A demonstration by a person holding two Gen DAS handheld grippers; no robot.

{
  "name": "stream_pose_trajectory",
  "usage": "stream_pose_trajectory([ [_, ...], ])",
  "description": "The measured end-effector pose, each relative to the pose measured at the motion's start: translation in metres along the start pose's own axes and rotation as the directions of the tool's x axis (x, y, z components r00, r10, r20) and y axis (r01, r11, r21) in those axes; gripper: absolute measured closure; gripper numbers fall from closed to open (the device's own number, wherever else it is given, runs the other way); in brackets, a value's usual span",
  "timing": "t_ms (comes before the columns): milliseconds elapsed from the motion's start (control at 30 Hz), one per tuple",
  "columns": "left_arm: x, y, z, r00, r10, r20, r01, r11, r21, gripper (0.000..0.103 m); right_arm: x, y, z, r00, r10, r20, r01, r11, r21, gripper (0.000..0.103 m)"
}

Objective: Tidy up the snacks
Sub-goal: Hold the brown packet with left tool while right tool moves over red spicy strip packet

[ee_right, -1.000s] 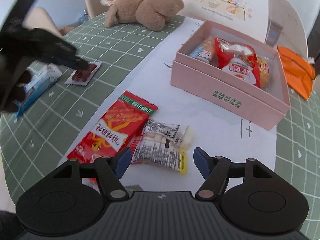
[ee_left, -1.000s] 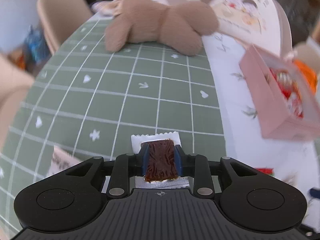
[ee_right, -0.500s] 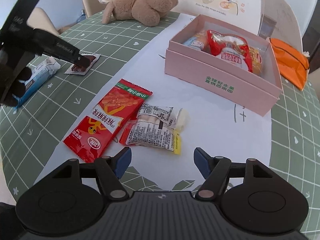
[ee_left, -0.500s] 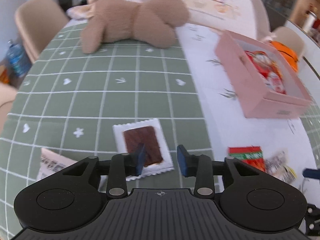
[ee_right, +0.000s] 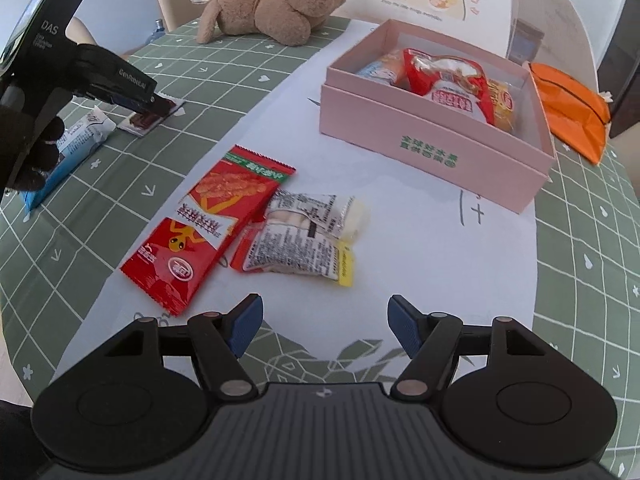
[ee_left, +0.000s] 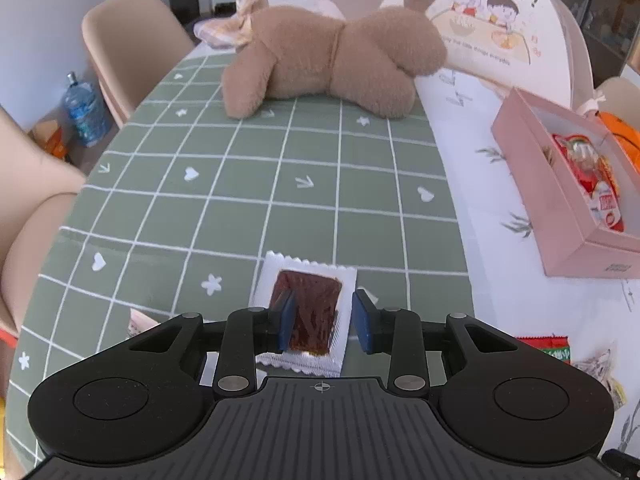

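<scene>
A flat white packet with a dark brown snack [ee_left: 312,312] lies on the green checked tablecloth. My left gripper [ee_left: 323,322] is open just above it, one finger over the packet, the other past its right edge. The packet also shows in the right wrist view [ee_right: 146,118], under the left gripper [ee_right: 154,106]. My right gripper [ee_right: 323,330] is open and empty above the white runner. In front of it lie a red snack bag [ee_right: 212,224] and two clear packets [ee_right: 304,240]. The pink box [ee_right: 436,140] holds several snacks.
A brown plush toy [ee_left: 332,60] lies at the far end of the table. A blue and white packet [ee_right: 68,152] lies by the table's left edge. An orange pouch [ee_right: 568,108] sits right of the box. Chairs stand at the left.
My left gripper let go of the brown snack packet, which now lies on the cloth, and its jaws opened wider. My right gripper stayed open and drew back slightly.
</scene>
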State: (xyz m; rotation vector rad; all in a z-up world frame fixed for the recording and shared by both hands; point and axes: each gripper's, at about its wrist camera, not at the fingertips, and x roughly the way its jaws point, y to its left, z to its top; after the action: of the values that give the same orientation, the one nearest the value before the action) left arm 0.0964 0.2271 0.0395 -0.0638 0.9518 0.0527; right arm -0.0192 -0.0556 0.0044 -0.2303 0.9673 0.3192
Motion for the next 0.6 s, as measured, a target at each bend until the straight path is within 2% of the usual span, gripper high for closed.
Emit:
stream_pose_trajectory([
  [100, 0.003, 0.001, 0.0, 1.0, 0.027, -0.013, -0.026, 0.999, 0.038, 0.067, 0.0, -0.002, -0.003, 1.0, -0.005, -0.006, 0.005, 1.0, 0.009, 0.033],
  [167, 0.005, 0.0, -0.001, 1.0, 0.004, -0.017, -0.003, 0.997, 0.077, 0.064, 0.0, -0.003, -0.005, 1.0, -0.006, -0.01, 0.007, 1.0, 0.016, 0.033],
  [300, 0.006, -0.008, -0.002, 0.996, -0.079, -0.041, 0.085, 0.978, 0.19, 0.046, 0.001, -0.005, -0.007, 1.0, -0.006, -0.014, 0.006, 1.0, 0.025, 0.033],
  [400, 0.004, -0.005, -0.001, 0.996, -0.086, -0.035, 0.091, 0.981, 0.17, 0.048, 0.004, -0.004, -0.009, 1.0, -0.007, -0.025, 0.008, 1.0, 0.029, 0.033],
  [467, 0.003, -0.001, -0.001, 0.999, -0.052, -0.014, 0.054, 0.987, 0.151, 0.048, 0.004, -0.004, -0.011, 1.0, -0.008, -0.028, 0.008, 1.0, 0.027, 0.033],
  [533, 0.007, 0.004, 0.0, 1.0, -0.009, -0.026, 0.013, 0.991, 0.134, 0.048, 0.005, -0.004, -0.013, 0.999, -0.009, -0.031, 0.01, 1.0, 0.027, 0.032],
  [600, 0.011, 0.009, 0.001, 0.999, -0.004, -0.042, 0.008, 0.993, 0.114, 0.046, 0.005, -0.005, -0.014, 1.0, -0.013, -0.028, 0.014, 0.999, 0.031, 0.029],
])
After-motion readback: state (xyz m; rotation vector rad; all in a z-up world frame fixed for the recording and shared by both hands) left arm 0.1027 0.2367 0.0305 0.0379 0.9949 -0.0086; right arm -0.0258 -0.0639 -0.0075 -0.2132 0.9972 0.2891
